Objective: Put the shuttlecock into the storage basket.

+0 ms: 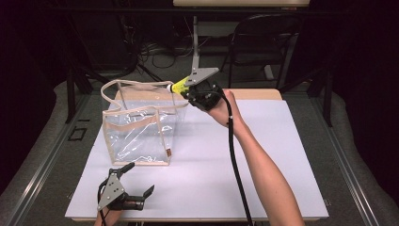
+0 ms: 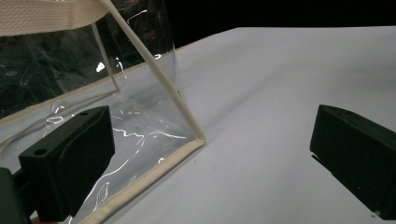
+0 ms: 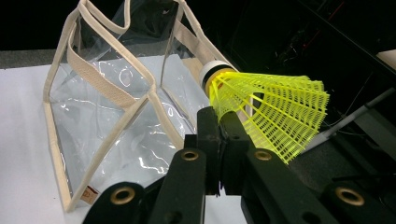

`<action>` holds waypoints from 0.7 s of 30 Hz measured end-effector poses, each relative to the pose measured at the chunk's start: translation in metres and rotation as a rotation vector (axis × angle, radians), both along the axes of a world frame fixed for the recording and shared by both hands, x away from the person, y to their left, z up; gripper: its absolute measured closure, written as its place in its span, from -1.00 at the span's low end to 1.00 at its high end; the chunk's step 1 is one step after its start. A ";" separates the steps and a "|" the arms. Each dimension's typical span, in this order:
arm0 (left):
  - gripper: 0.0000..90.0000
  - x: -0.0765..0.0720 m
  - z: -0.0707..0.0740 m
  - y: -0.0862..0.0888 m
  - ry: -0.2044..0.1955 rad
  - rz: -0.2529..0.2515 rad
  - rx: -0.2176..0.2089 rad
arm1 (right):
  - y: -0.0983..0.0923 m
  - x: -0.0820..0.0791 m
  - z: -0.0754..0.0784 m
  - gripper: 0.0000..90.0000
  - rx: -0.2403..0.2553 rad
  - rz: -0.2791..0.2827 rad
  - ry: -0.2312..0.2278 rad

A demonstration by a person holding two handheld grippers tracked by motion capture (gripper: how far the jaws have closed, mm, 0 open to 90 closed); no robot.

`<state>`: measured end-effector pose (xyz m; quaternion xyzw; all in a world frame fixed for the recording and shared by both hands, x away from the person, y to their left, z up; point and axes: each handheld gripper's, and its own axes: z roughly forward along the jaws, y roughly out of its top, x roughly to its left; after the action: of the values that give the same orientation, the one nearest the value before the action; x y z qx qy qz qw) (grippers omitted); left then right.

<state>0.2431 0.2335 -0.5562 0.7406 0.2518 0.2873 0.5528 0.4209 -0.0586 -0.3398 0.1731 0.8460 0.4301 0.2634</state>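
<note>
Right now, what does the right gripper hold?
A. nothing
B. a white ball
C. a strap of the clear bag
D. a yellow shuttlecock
D: the right gripper is shut on the yellow shuttlecock, beside the clear bag's open top.

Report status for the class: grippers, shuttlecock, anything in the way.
Right gripper shut on yellow shuttlecock, beside clear bag's rim. Left gripper open, low by bag's corner. Nothing in the way.
</note>
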 end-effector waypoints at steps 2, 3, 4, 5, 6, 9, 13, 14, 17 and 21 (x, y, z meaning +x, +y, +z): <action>-1.00 0.000 0.000 0.000 0.000 0.001 0.000 | 0.002 0.000 0.000 0.98 -0.011 0.000 -0.001; -1.00 0.000 0.000 0.000 0.000 0.000 0.001 | 0.003 0.000 0.000 0.98 -0.016 0.002 -0.002; -1.00 0.000 0.000 0.000 0.001 0.001 0.001 | 0.003 0.000 -0.001 0.98 -0.017 0.003 -0.002; -1.00 0.000 0.000 0.000 0.001 0.001 0.001 | 0.004 0.000 -0.001 0.98 -0.017 0.002 -0.002; -1.00 0.000 0.000 0.000 0.001 0.001 0.005 | 0.005 0.000 -0.001 0.98 -0.022 0.002 -0.004; -1.00 0.000 0.000 0.000 0.001 0.001 0.001 | 0.007 0.000 -0.001 0.98 -0.023 0.000 -0.002; -1.00 0.000 0.000 -0.001 0.002 0.000 0.002 | 0.010 0.001 -0.002 0.98 -0.034 0.005 -0.003; -1.00 0.000 0.000 -0.001 0.000 -0.001 0.001 | 0.011 0.002 -0.003 0.98 -0.040 0.006 -0.003; -1.00 0.000 0.000 0.000 0.001 -0.001 0.004 | 0.013 0.002 -0.003 0.98 -0.047 0.006 -0.002; -1.00 0.000 0.000 -0.001 0.000 -0.002 -0.001 | 0.017 0.003 -0.004 0.98 -0.051 0.008 0.001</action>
<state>0.2431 0.2328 -0.5564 0.7406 0.2512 0.2865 0.5535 0.4239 -0.0419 -0.3441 0.1632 0.8574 0.4094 0.2657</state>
